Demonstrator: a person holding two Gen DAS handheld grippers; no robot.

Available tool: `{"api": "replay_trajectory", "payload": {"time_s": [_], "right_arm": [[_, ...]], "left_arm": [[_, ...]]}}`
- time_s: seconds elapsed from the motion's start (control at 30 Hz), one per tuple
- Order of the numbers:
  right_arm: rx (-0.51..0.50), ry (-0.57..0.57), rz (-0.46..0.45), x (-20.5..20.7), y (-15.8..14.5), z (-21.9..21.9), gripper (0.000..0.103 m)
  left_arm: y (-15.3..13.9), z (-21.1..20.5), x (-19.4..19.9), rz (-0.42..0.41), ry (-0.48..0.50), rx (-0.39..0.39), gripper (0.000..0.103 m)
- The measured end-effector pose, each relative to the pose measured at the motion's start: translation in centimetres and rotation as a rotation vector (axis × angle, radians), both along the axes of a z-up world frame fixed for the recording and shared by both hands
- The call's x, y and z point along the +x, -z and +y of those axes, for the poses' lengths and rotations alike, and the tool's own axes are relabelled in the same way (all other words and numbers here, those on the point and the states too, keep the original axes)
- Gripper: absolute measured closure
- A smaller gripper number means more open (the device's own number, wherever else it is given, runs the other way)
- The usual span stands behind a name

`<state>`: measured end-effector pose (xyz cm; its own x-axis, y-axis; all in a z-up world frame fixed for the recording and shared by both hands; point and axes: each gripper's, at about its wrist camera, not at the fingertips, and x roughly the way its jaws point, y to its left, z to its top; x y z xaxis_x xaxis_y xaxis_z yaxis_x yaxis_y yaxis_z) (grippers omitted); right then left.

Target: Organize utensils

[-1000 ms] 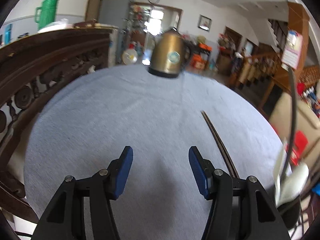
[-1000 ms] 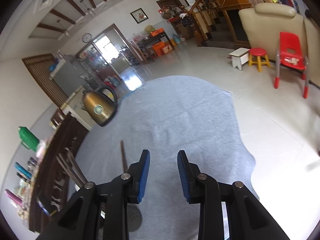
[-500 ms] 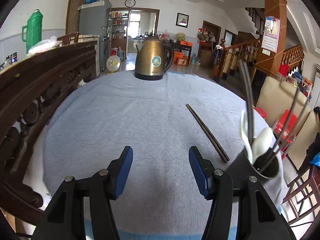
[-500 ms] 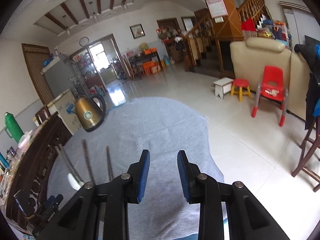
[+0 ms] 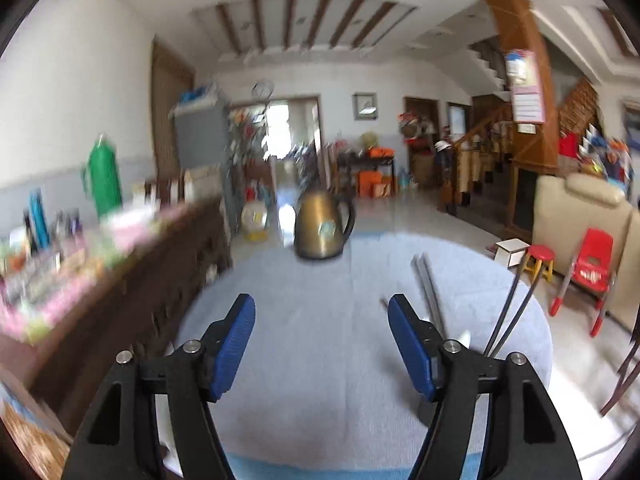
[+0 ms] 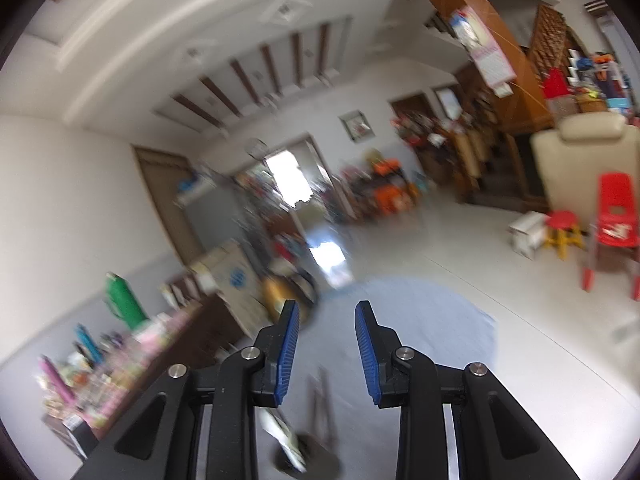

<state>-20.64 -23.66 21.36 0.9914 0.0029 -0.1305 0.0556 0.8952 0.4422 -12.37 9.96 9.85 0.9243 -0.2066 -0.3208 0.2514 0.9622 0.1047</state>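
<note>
Matt cloth tbl cover (image 5: 328,344), glossy metal kettle (image 5: 322,226).

light: bright daylight, doorway (image 5: 294,128) glare | blur: motion-smeared | edges: fisheye-bent

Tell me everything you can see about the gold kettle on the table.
The kettle is a brass-gold pot that looks like metal, with a narrow top widening toward a dark base, a dark curved handle on its right side and a round greenish badge on its front. It stands upright at the far edge of the round table's pale blue cloth, resting on the cloth with nothing else touching it. In the left wrist view it is slightly blurred; in the right wrist view it is only a gold smear beside the left finger.
</note>
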Motion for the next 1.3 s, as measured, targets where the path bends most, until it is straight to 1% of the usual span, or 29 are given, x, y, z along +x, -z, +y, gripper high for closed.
{"api": "replay_trajectory", "payload": {"time_s": [0.03,0.1,0.13,0.17,0.2,0.23,0.3,0.37,0.43,0.5,0.57,0.67,0.77,0.8,0.83,0.9,1.0,1.07,1.1,1.2,1.3], "right_arm": [[0.006,-0.020,-0.045,-0.1,-1.1,0.3,0.071],[-0.014,-0.043,-0.162,-0.4,-3.7,1.1,0.070],[-0.031,-0.042,-0.215,-0.4,-4.7,1.4,0.066],[-0.036,-0.041,-0.251,-0.5,-5.4,1.7,0.056],[-0.028,-0.047,-0.273,-0.5,-5.8,1.9,0.052],[-0.011,-0.065,-0.295,-0.6,-6.1,1.9,0.049],[0.009,-0.092,-0.347,-0.6,-6.3,2.1,0.049],[-0.006,-0.078,-0.380,-0.8,-5.9,2.3,0.049],[-0.015,-0.066,-0.386,-0.7,-5.5,2.1,0.049],[-0.017,-0.047,-0.390,-1.0,-5.3,1.2,0.049],[-0.008,-0.021,-0.412,-1.5,-5.4,-0.3,0.049],[0.049,0.008,-0.455,-3.2,-6.1,-3.1,0.049],[0.148,-0.012,-0.493,-3.6,-8.0,-4.9,0.049],[0.166,-0.026,-0.503,-3.7,-8.8,-5.2,0.049],[0.175,-0.035,-0.513,-4.1,-9.5,-5.5,0.049],[0.170,-0.059,-0.549,-4.8,-11.8,-4.6,0.049],[0.133,-0.091,-0.568,-6.0,-14.1,-2.7,0.049],[0.130,-0.124,-0.565,-6.9,-14.8,-1.5,0.049],[0.124,-0.128,-0.556,-7.2,-15.0,-0.9,0.049],[0.121,-0.143,-0.514,-7.6,-14.8,0.7,0.049],[0.140,-0.166,-0.467,-7.7,-14.1,1.7,0.049]], "left_arm": [[-1.4,-0.7,0.0,-0.037,0.006,0.029,0.033],[-3.3,-1.6,0.1,-0.093,0.022,0.042,0.033],[-4.5,-2.1,0.4,-0.124,0.028,0.048,0.033],[-5.4,-2.6,0.7,-0.142,0.022,0.049,0.033],[-6.3,-2.9,1.1,-0.154,0.019,0.043,0.033],[-7.8,-3.2,1.7,-0.159,0.033,0.020,0.033],[-9.6,-3.6,2.7,-0.173,0.037,-0.001,0.033],[-11.5,-4.3,3.6,-0.210,0.016,0.018,0.033],[-12.8,-5.2,3.6,-0.262,-0.009,0.045,0.033],[-14.5,-6.3,3.4,-0.316,-0.008,0.072,0.033],[-16.3,-7.6,2.8,-0.339,-0.009,0.065,0.033],[-19.3,-9.0,1.7,-0.371,0.020,0.027,0.033],[-22.5,-11.1,-0.4,-0.439,0.046,0.039,0.033],[-23.4,-11.5,-1.0,-0.451,0.055,0.037,0.032],[-24.5,-11.9,-2.2,-0.456,0.079,0.027,0.031],[-25.9,-12.2,-4.2,-0.435,0.116,0.023,0.029],[-27.1,-12.5,-6.7,-0.392,0.131,0.074,0.028],[-27.3,-11.9,-8.1,-0.369,0.124,0.093,0.028],[-27.3,-11.5,-8.7,-0.353,0.121,0.097,0.027],[-26.2,-8.8,-10.8,-0.299,0.121,0.082,0.026],[-24.2,-6.5,-12.3,-0.288,0.106,0.076,0.023]]}}
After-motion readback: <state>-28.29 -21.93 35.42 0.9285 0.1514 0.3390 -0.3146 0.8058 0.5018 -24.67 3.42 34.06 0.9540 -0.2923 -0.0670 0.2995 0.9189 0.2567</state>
